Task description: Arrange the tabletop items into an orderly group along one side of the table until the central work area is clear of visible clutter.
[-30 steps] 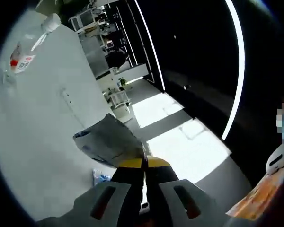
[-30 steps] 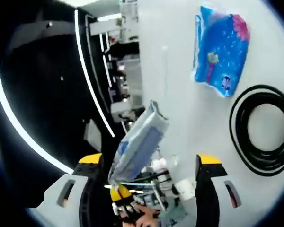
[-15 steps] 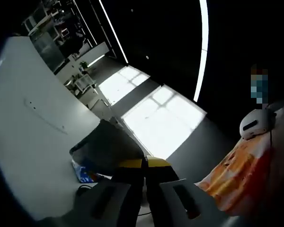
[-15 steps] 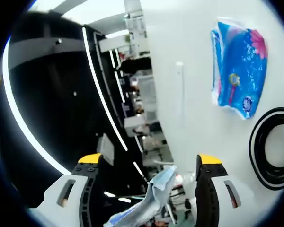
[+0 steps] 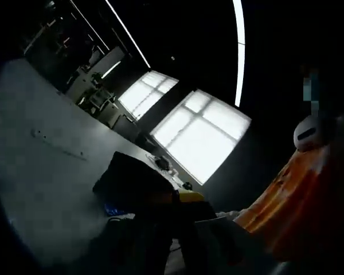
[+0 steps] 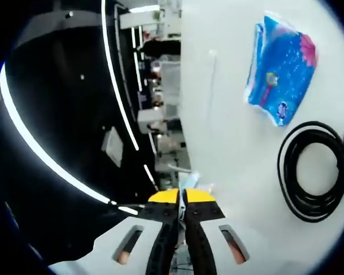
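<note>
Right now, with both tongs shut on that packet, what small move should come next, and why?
Probably carry the packet toward the blue pack and coiled black cable and set it beside them. The left tongs and right tongs both look shut at its edge, and those two items already lie together on the white table.

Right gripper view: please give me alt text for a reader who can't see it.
The right claw is closed, its yellow-tipped jaws together at the edge of a white table. On the table lie a blue patterned packet and a coiled black cable, with a dark room crossed by light strips beyond.
</note>
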